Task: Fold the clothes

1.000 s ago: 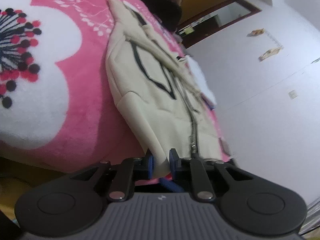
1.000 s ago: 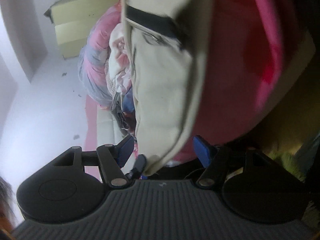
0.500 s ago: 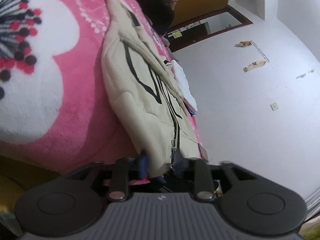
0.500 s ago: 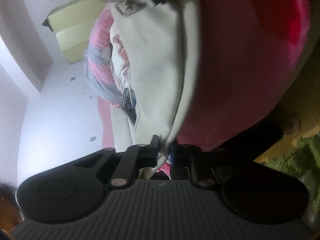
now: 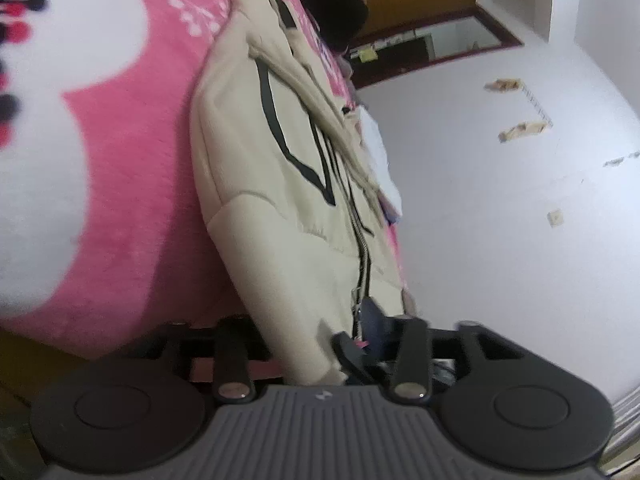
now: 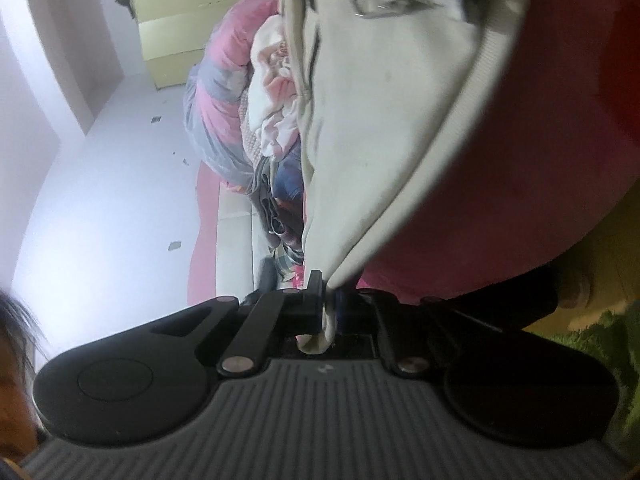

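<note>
A cream zip-up jacket (image 5: 260,200) with black lines lies flat on a pink blanket (image 5: 120,220) with a big white flower. Its bottom hem hangs over the bed's near edge. My left gripper (image 5: 316,328) is open, its fingers spread wide, and the hem by the zipper end lies loosely between them. In the right wrist view the same jacket (image 6: 380,120) stretches away over the blanket (image 6: 520,200). My right gripper (image 6: 330,304) is shut on a corner of the jacket's edge, and a small fold of fabric bulges behind the pads.
A heap of mixed clothes (image 6: 272,92) lies beyond the jacket, with a yellowish cabinet (image 6: 172,28) behind it. Dark garments (image 5: 332,12) sit at the bed's far end near a doorway (image 5: 440,40). A green rug (image 6: 600,344) covers the floor. A person's hair (image 6: 12,320) shows at the left edge.
My left gripper, shut on the hem a second ago, has spread open. My right gripper was open around the jacket's corner and has closed on it.
</note>
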A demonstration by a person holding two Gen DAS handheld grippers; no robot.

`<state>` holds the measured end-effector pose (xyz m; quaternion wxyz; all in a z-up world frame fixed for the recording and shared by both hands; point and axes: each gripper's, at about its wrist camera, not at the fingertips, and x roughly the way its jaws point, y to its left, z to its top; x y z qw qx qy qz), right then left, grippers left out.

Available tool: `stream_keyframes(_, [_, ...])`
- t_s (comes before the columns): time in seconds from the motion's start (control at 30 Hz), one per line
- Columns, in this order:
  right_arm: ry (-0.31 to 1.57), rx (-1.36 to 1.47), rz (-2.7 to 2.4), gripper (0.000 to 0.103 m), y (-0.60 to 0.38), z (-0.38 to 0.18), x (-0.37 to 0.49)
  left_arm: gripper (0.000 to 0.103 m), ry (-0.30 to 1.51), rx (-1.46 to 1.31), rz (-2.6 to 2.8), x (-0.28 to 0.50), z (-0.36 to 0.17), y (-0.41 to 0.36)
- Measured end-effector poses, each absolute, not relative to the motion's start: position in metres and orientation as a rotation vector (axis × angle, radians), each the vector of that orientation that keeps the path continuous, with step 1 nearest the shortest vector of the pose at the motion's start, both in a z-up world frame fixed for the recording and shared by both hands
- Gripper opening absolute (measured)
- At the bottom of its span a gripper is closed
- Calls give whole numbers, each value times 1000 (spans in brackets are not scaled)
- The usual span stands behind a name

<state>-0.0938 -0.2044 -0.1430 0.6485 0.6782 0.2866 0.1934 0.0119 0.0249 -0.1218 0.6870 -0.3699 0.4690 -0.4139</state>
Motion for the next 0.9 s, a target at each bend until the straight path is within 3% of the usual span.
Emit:
stream_keyframes(0.1, [674,1422,434,8,-214,-129,-96,24,1078,-810,-920,14,-123,17])
stream_keyframes(0.27, [631,1136,358,13,-261,-83,-133,24,1093,-752,-901,14,-118,10])
stream_keyframes(0.4, [464,1011,156,33,-334,-39,-175,25,1098,-676,-877,11,-115,4])
stream_keyframes(0.47, [385,951,13,35,-372,-21,-196,26,1101,-636,-864,10,-113,1])
stream_keyframes(0.67, [325,971,-216,39,-461,-31,-215,26,1097,-520,-835,7,-104,-12])
stream_keyframes(0.9, [406,1126,-222,40,-489,-84,-198,26,1093,-410,-822,2,-95,-17])
